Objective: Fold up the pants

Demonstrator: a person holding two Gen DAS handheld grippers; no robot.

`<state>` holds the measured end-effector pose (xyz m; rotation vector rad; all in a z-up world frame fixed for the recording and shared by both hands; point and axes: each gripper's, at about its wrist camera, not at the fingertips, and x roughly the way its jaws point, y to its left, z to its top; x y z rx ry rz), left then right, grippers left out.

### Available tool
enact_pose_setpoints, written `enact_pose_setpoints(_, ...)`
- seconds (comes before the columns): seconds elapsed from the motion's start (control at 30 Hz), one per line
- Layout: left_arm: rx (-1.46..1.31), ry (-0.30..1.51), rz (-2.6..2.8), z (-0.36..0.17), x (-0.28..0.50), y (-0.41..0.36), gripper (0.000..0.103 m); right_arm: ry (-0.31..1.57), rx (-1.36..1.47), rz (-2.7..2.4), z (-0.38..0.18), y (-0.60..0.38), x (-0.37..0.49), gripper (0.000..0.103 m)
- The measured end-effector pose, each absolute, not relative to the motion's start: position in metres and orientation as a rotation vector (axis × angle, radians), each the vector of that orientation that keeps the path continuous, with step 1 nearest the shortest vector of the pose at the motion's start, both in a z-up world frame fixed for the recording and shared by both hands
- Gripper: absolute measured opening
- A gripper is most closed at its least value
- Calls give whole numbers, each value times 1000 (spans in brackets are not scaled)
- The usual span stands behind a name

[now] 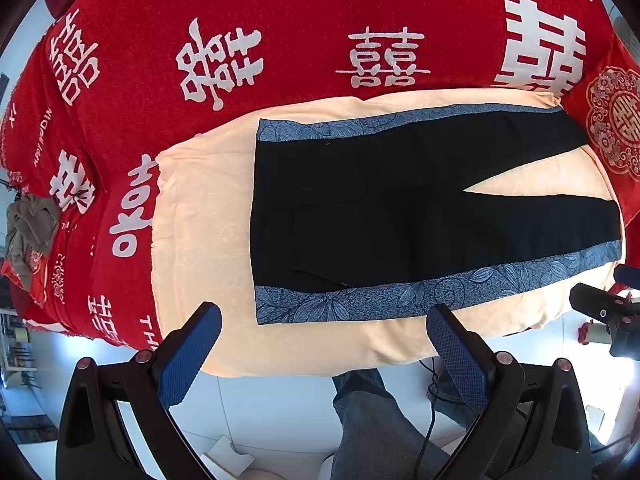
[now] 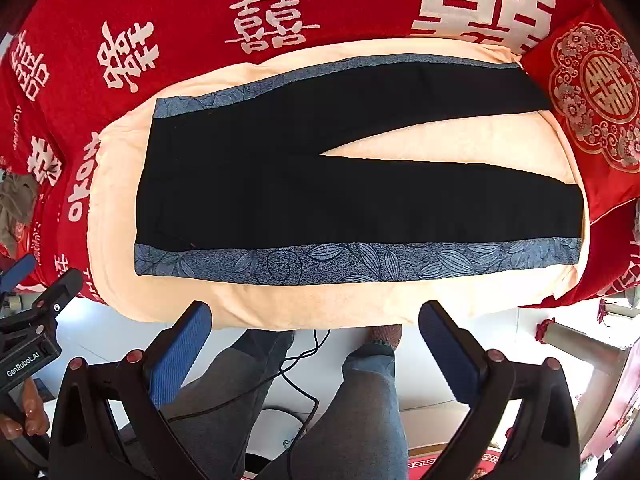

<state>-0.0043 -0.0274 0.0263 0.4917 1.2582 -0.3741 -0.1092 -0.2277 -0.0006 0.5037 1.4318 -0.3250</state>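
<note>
Black pants (image 1: 380, 208) with blue floral side stripes lie flat and unfolded on a cream cloth (image 1: 200, 220), waistband to the left, legs spread in a V to the right. They also show in the right wrist view (image 2: 300, 192). My left gripper (image 1: 324, 320) is open and empty, held above the near edge of the cream cloth, just short of the near blue stripe (image 1: 400, 296). My right gripper (image 2: 316, 316) is open and empty, above the cloth's near edge, in front of the near stripe (image 2: 340, 264).
The cream cloth (image 2: 400, 300) covers a bed with a red blanket (image 1: 280, 20) printed with white characters. A red embroidered pillow (image 2: 592, 96) lies at the right. A crumpled grey-brown garment (image 1: 28, 228) sits at the left edge. The person's legs (image 2: 360, 400) and a cable are below.
</note>
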Motion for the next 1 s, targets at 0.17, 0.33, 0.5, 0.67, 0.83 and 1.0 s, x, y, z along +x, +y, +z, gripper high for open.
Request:
enact_pose_setpoints(0.17, 491, 1253, -362, 28, -5, -28, 103, 1426, 501, -312, 0, -229, -108, 103)
enact_pose_setpoints(0.33, 483, 1252, -347, 29, -9, -30, 103, 1417, 510, -289, -1, -233, -110, 103)
enact_pose_setpoints(0.5, 463, 1243, -249, 27, -15, -28, 103, 1402, 529, -248, -4, -244, -116, 103)
enact_pose_setpoints(0.67, 326, 1302, -163, 21, -26, -15, 103, 1416, 520, -178, -11, -258, -133, 103)
enact_pose_setpoints(0.83, 206, 1367, -91, 6, -44, 1, 103, 1451, 546, -101, -33, -266, -147, 103)
enact_pose_setpoints(1.0, 151, 1397, -78, -22, -44, 20, 103, 1454, 647, -21, -59, -256, -146, 103)
